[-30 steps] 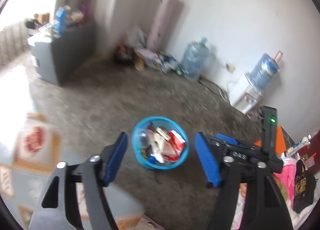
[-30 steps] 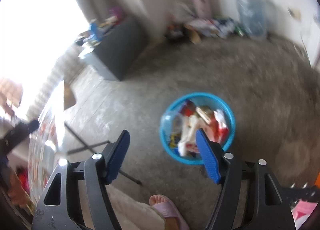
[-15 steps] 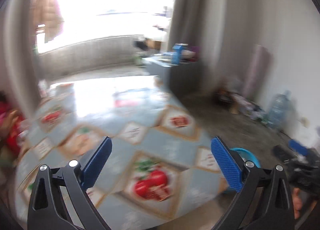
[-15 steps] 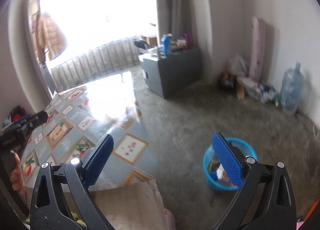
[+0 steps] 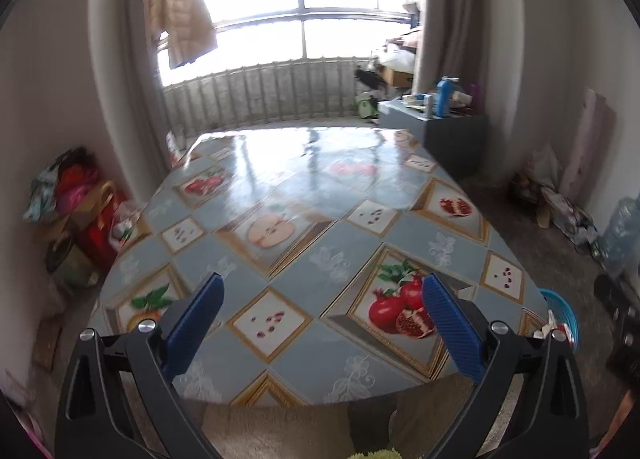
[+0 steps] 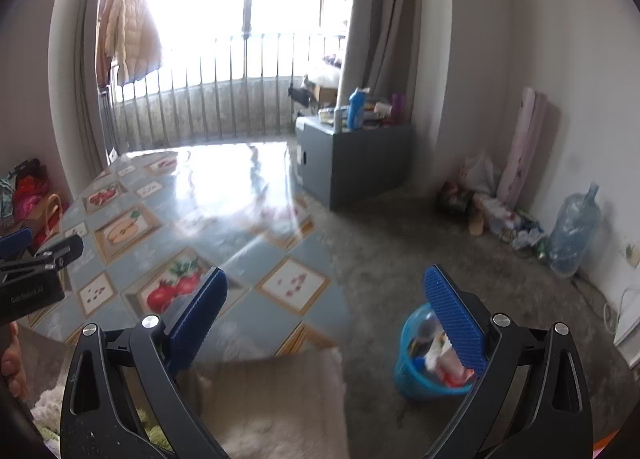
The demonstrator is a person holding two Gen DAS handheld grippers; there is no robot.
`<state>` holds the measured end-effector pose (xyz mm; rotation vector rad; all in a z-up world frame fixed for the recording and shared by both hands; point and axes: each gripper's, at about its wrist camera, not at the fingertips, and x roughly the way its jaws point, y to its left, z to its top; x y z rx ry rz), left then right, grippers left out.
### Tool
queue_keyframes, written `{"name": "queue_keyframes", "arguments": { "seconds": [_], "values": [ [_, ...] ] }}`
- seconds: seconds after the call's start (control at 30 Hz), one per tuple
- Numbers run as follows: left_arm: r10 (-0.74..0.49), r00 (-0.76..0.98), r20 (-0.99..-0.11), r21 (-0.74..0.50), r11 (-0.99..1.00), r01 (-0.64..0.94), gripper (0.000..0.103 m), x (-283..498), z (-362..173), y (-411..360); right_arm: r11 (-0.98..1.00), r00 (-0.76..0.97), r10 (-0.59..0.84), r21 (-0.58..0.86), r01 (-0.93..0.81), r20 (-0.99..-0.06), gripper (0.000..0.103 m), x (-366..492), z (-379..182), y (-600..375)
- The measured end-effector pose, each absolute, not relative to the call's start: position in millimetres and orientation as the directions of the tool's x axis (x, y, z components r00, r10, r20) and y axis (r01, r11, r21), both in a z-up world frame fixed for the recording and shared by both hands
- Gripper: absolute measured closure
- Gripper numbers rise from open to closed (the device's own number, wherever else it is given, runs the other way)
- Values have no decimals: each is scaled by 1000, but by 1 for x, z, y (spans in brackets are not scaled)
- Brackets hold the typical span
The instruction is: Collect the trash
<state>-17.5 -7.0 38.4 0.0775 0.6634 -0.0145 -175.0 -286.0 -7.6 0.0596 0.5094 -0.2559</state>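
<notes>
My left gripper (image 5: 320, 315) is open and empty, held above the near edge of the table (image 5: 304, 219), whose cloth has fruit pictures. My right gripper (image 6: 324, 307) is open and empty, over the table's right corner (image 6: 224, 219) and the floor. A blue basket (image 6: 420, 375) full of wrappers and other trash stands on the floor, partly behind the right finger; its rim also shows in the left wrist view (image 5: 562, 311) past the table's right edge. No loose trash shows on the tabletop. The left gripper also shows in the right wrist view (image 6: 32, 271).
A grey cabinet (image 6: 360, 155) with bottles on top stands by the curtain. A clutter pile (image 6: 492, 215) and a large water jug (image 6: 572, 235) lie along the right wall. Bags and boxes (image 5: 80, 215) sit left of the table. A fuzzy cushion (image 6: 272, 407) lies below me.
Both grippers have swung up and left, from looking down at the blue basket on the floor to facing the table and window. Both stay open and empty.
</notes>
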Motion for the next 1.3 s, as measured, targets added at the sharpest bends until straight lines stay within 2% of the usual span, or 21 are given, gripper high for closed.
{"name": "queue_keyframes", "arguments": {
  "seconds": [0.13, 0.3, 0.5, 1.3],
  "values": [
    [50, 725, -686, 47, 999, -23, 6, -24, 17, 4, 966, 742, -212, -22, 257, -636, 8, -166, -37, -277],
    [78, 652, -754, 50, 997, -62, 6, -23, 1, 14, 962, 657, -253, -113, 248, -710, 8, -166, -56, -262],
    [94, 603, -792, 69, 996, -65, 6, -17, -11, 17, 951, 611, -278, -124, 283, -742, 8, -165, -66, -267],
    [114, 588, -801, 105, 993, -49, 6, -11, -15, 11, 934, 570, -313, -135, 332, -760, 8, -163, -74, -281]
  ]
}}
